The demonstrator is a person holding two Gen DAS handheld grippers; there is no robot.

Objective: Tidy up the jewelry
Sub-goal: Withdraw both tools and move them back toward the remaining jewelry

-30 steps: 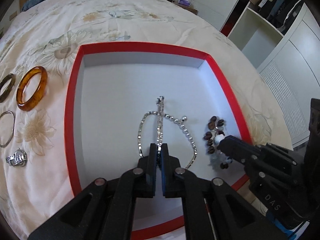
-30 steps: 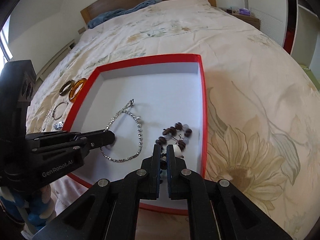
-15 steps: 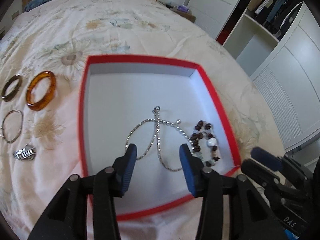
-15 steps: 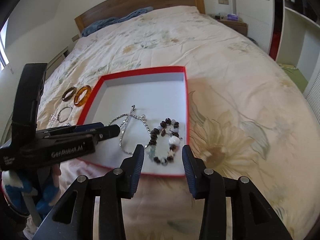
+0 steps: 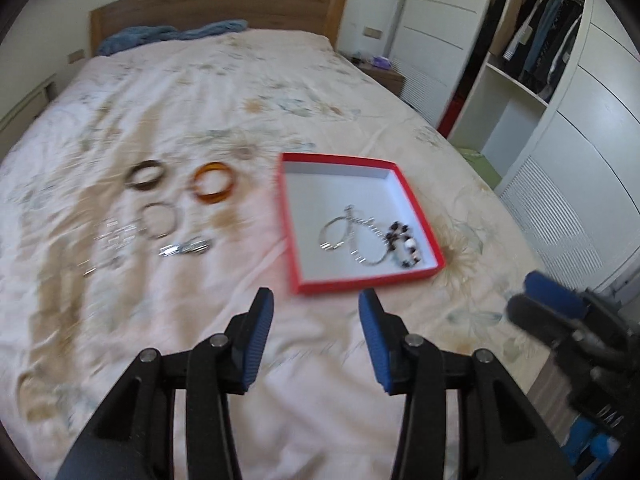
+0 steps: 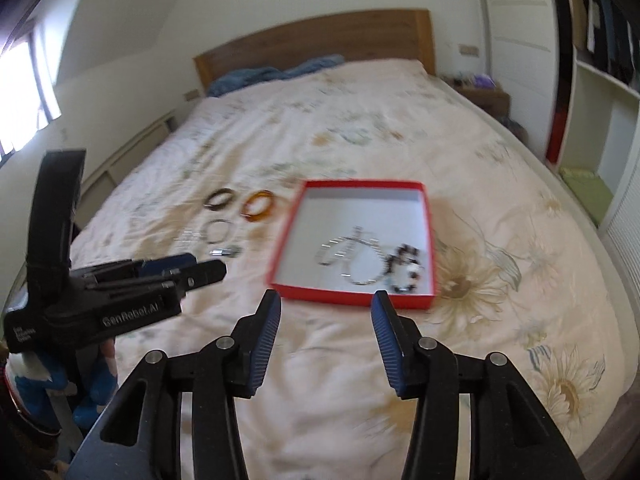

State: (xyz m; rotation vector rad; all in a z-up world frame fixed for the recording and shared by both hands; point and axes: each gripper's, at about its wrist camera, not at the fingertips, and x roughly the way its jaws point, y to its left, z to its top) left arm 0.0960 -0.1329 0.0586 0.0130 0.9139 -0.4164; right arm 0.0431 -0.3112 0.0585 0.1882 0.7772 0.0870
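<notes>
A red box (image 5: pixel 306 286) with a white inside lies on the bed; it also shows in the right wrist view (image 6: pixel 348 298). In it lie a silver chain necklace (image 5: pixel 348 236) (image 6: pixel 352 254) and a brown bead bracelet (image 5: pixel 404 242) (image 6: pixel 406 268). Left of the box on the bedspread lie an amber bangle (image 5: pixel 212 188) (image 6: pixel 259 205), a dark bangle (image 5: pixel 145 176) (image 6: pixel 219 199), a thin silver bangle (image 5: pixel 159 220) (image 6: pixel 219 230) and small silver pieces (image 5: pixel 186 247). My left gripper (image 5: pixel 316 312) is open and empty, well back from the box. My right gripper (image 6: pixel 326 310) is open and empty, also back from it.
The bed has a floral spread (image 5: pixel 200 100), a wooden headboard (image 5: pixel 216 8) and a blue cloth (image 5: pixel 172 34) at the far end. White wardrobes and open shelves (image 5: pixel 540 80) stand to the right. A bedside table (image 6: pixel 484 94) stands by the headboard.
Both grippers let go of the necklace and the bead bracelet in the box, opened wide, and pulled back and up from the box. The jewelry stays in the box.
</notes>
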